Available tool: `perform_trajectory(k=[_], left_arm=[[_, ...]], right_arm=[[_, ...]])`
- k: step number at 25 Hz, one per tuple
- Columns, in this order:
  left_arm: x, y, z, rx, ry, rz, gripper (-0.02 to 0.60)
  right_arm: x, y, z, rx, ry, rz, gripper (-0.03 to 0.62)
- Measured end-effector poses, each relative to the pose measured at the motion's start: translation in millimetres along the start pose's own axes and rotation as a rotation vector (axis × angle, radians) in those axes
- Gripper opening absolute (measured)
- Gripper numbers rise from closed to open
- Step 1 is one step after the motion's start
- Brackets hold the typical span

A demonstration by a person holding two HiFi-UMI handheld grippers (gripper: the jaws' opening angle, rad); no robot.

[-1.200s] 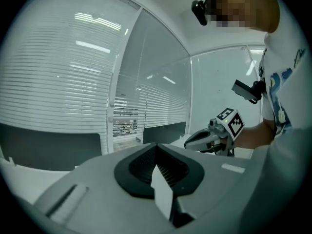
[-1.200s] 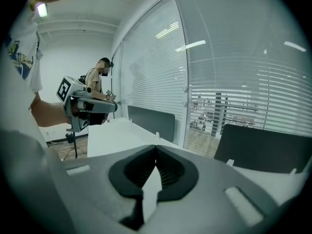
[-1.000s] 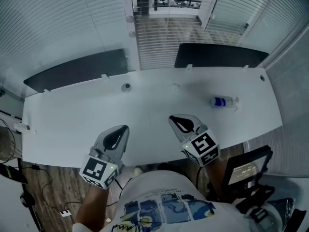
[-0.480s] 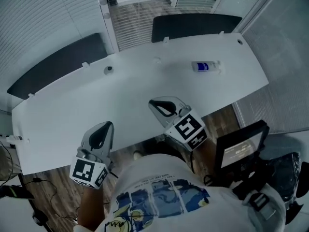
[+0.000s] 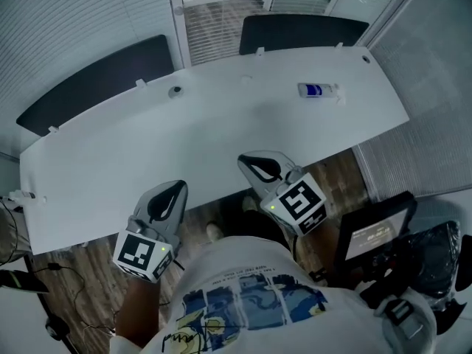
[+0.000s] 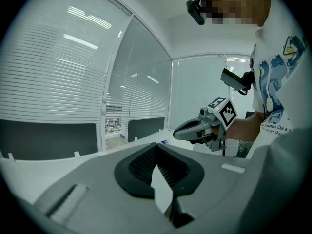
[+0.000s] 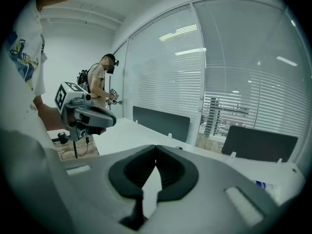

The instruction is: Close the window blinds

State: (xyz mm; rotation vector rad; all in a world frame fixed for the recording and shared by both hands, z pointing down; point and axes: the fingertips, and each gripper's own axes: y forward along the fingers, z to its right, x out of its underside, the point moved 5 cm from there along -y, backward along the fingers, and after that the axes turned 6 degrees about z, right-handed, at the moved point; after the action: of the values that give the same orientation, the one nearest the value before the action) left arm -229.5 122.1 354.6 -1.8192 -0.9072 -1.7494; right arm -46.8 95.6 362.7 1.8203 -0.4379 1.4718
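Both tongs are empty and pressed together. The left tongs (image 5: pixel 173 194) and the right tongs (image 5: pixel 254 164) hang at the near edge of the bench (image 5: pixel 221 116), pointing toward the window, and each gripper view shows its dark pads meeting at the tip with nothing between them.

The window blinds (image 5: pixel 74 21) run along the far side of the bench, well apart from both tongs. The wide panels left and right read as pale, even sheets, with their slats apparently turned flat. The narrow panel (image 7: pixel 229 106) between the two dark divider screens (image 5: pixel 96 80) differs: through its slats the right gripper view shows shapes outside, so it looks to be still open.

By my judgement the work at the window is not in hand at this moment. Nothing is gripped, and I cannot make out any cord or wand. What looks left is to get across or around the bench to the narrow panel and turn its slats.

On the bench lies a small bottle (image 5: pixel 318 90) with a blue label, near the right end. A second person (image 7: pixel 100 82) stands by the glass further along the room.
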Motion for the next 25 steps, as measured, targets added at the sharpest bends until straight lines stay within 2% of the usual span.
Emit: perform_trajectory(k=[5, 16, 25], left_arm=[[10, -6, 20, -0.009, 0.031, 0.010, 0.003], [18, -7, 44, -0.050, 0.011, 0.036, 0.003], [6, -13, 116, -0.084, 0.021, -0.001, 0.003]], right_arm=[[16, -16, -12, -0.033, -0.024, 0.027, 0.003], [32, -33, -21, -0.076, -0.057, 0.021, 0.002], [37, -99, -28, -0.120, -0.059, 0.058, 0.003]])
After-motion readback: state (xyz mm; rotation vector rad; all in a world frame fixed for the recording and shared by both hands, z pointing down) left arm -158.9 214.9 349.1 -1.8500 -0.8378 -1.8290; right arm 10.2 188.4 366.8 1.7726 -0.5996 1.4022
